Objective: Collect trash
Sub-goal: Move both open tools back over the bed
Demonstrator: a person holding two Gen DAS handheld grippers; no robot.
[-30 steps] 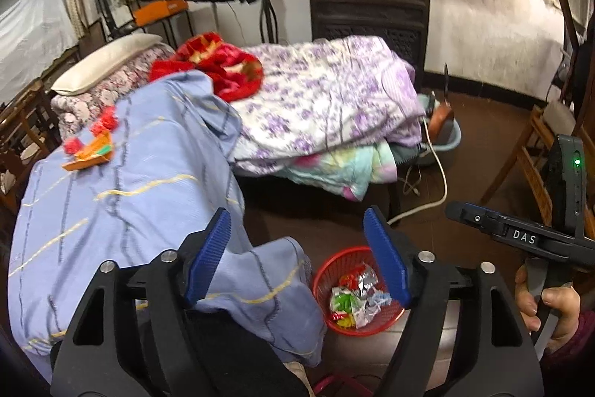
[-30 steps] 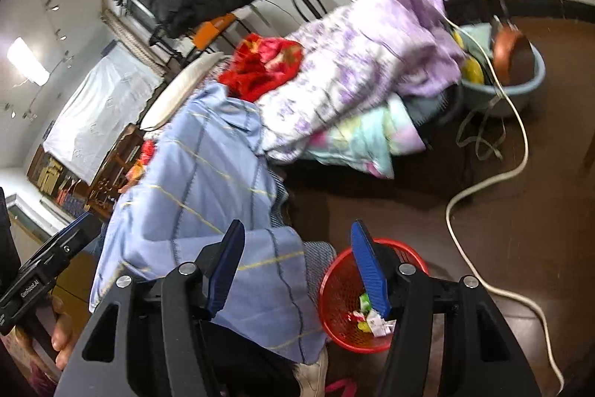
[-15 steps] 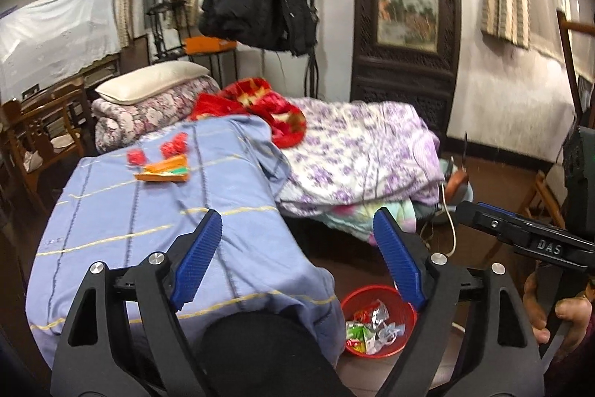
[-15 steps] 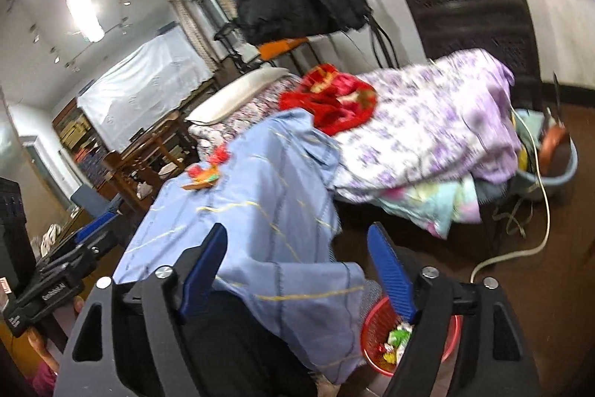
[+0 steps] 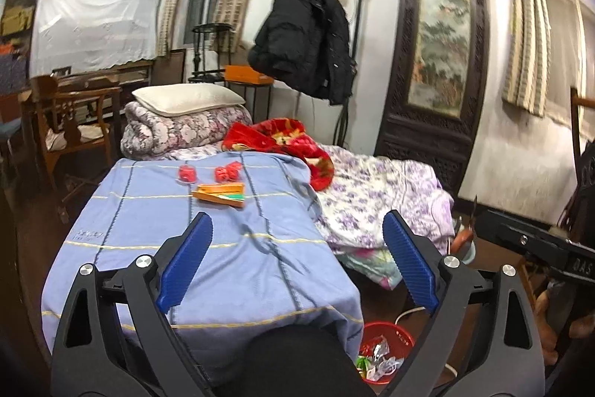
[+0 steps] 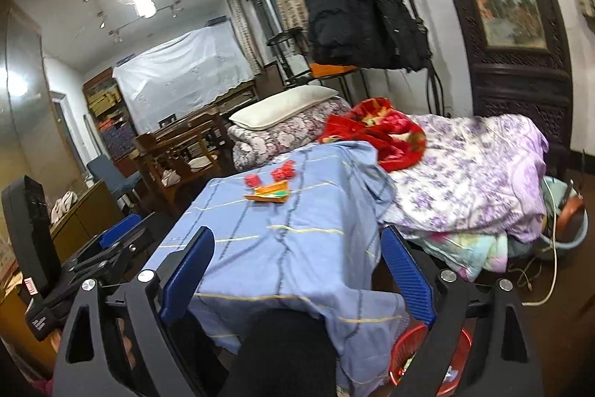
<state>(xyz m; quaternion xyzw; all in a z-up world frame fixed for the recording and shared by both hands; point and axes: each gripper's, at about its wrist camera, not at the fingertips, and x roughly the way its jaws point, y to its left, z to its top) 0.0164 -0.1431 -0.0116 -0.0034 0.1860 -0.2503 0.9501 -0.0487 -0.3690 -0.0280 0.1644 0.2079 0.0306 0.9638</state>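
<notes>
**Two empty hand-held grippers aim at trash left on the bed**

The left hand-held gripper is empty, its blue-padded jaws spreading wide with nothing between them. The right hand-held gripper is the same: jaws opening, nothing held. Both point slightly downward over the near end of a bed covered by a blue sheet.

Further up the sheet, well apart from both grippers, lies the remaining trash: an orange wrapper lying flat, and just beyond it two red scraps side by side. A red blanket and a purple quilt are heaped to the right.

On the floor beside the bed's near corner stands a red bin, already holding crumpled wrappers.

The step in hand looks like reaching for the trash on the sheet. To do it well, bring one gripper low over the orange wrapper with jaws straddling its narrow side, and pinch only the wrapper, not the cloth beneath. The red scraps look small and light, so take each separately and grip firmly before carrying it to the bin.
</notes>
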